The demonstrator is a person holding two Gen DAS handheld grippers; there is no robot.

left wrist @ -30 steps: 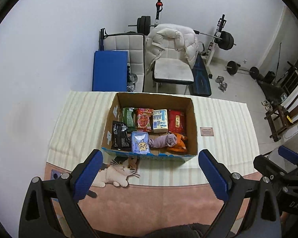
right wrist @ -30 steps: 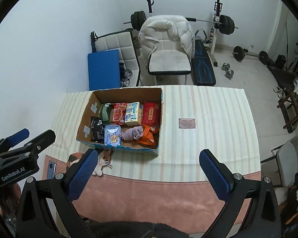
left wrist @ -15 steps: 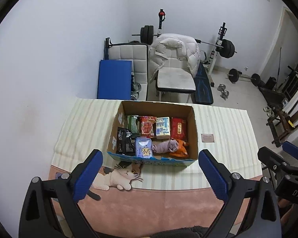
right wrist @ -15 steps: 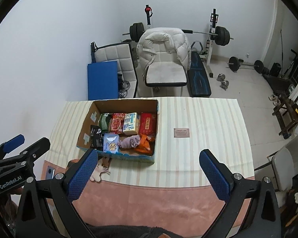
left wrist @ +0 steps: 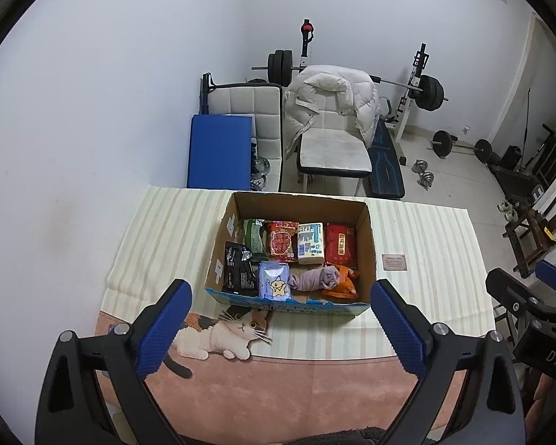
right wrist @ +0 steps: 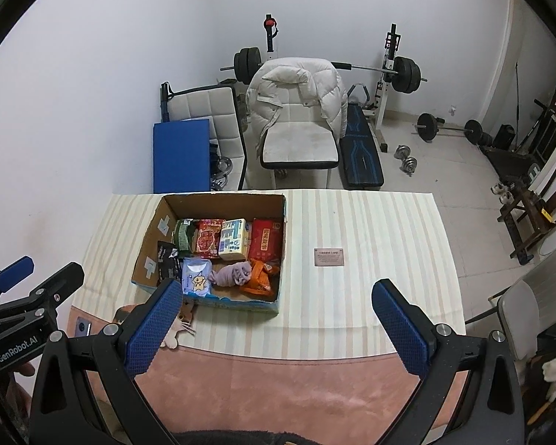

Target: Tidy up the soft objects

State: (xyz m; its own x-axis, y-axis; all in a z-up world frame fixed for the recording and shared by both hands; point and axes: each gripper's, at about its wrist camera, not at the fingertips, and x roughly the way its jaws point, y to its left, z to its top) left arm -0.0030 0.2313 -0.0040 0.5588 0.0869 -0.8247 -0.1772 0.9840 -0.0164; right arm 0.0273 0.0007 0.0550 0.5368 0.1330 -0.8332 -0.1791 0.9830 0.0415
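Two tools are held above the near edge of the counter [left wrist: 159, 230], the left tool [left wrist: 280, 319] and right tool [right wrist: 276, 315] both spread wide and gripping nothing. Soft packets are packed inside the cardboard box [left wrist: 367, 244] on the counter; what looks like a rolled purple cloth [left wrist: 313, 278] lies against the box's near wall, beside an orange packet [left wrist: 343, 283].

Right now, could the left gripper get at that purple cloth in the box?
Probably yes. The left gripper is open and empty, the cardboard box has no lid, and the purple cloth lies on top near the front wall, uncovered.
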